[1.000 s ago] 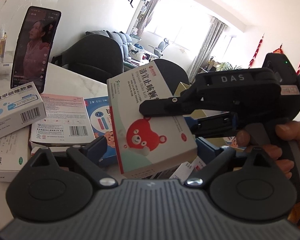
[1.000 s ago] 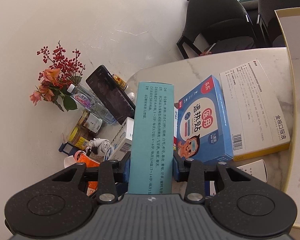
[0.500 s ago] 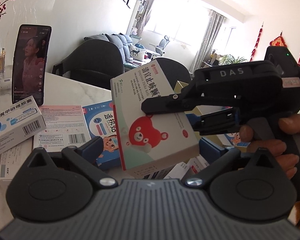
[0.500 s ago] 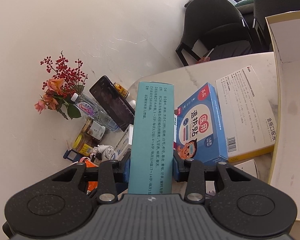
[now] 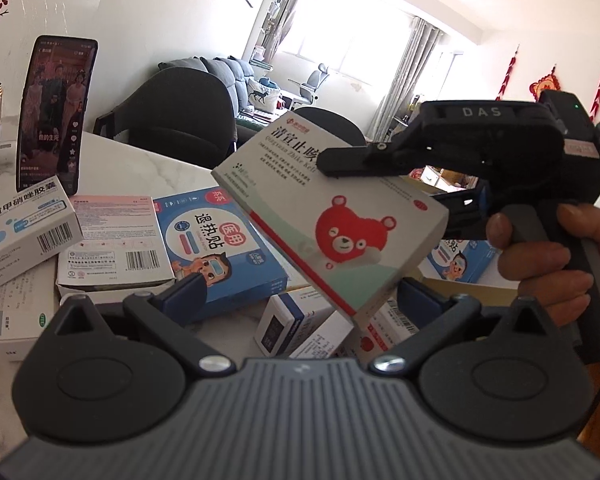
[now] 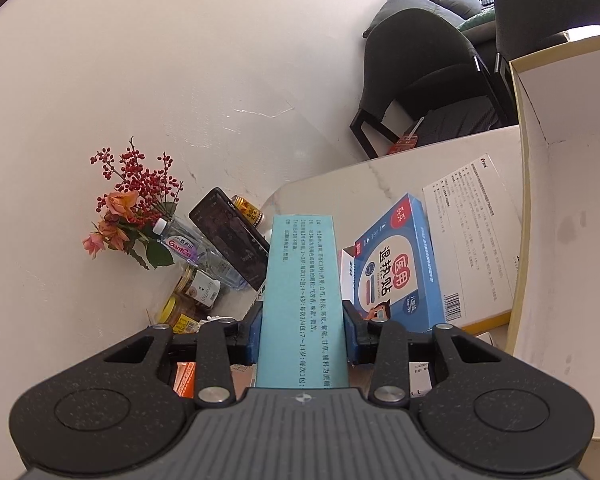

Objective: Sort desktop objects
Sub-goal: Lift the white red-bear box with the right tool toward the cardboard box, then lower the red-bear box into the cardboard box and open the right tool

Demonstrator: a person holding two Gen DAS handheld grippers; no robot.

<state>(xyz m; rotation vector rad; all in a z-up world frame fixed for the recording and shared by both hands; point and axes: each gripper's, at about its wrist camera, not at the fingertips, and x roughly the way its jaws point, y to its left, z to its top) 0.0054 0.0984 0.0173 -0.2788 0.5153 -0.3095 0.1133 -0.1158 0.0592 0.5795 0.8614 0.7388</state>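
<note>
Marble bench [image 6: 380,176], cluttered with medicine cartons; bear-print box [image 5: 340,224] lifted higher than a second ago.
Right gripper [image 5: 384,184]: jaws shut across the box's thin sides, carried clear above the blue fever-patch box [image 5: 220,248] toward the open white carton [image 6: 560,200] at right, so stowing looks likely. Left gripper [image 5: 300,296]: jaws wide, empty. Carton rim close at right; free air overhead; phone [image 5: 56,116] and flowers [image 6: 136,204] crowd the far left.
</note>
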